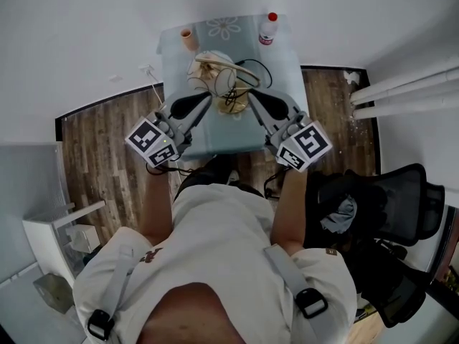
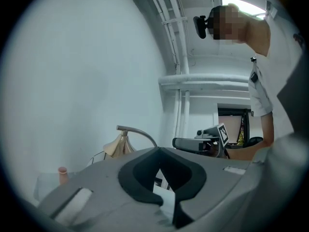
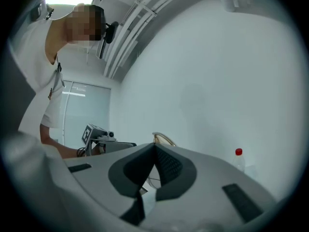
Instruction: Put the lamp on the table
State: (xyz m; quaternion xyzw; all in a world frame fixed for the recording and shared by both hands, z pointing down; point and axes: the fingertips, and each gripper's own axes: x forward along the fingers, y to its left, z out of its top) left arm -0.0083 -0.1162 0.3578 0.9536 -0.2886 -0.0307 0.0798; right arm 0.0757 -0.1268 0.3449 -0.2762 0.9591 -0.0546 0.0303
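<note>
1. The lamp (image 1: 219, 77) is on the bench (image 1: 229, 138), about mid-cloth; a cup (image 1: 188, 39) and a bottle (image 1: 267, 29) stand behind it at the far edge; a dark cord (image 1: 257, 67) loops on its right side.
2. In the left gripper view the lamp's curved neck arches up with the brass shade hanging under it, so it seems to stand; the head view is too tangled to confirm this.
3. Left gripper (image 2: 159, 150): jaws together, nothing between them; right gripper (image 3: 154, 146): jaws together too, and empty.
4. Both grippers point level at the lamp from the person's side, one on each flank; their tips are near it, but I cannot tell whether either touches it.
5. Judgement: with the lamp resting on the bench and both grippers empty, the placing looks done; the step in hand is most likely clearing away, or a last check of how the lamp sits.
6. To clear well, draw each gripper straight back along its own line, slowly; watch the cord loop by the right tip, since a snag would drag the lamp.
7. If the lamp needs righting, part the jaws first and take the neck or base, not the shade; the thin shade would likely slip or dent.
8. Avoid pushing the lamp away from the person; that could shove it toward the cup and bottle.
</note>
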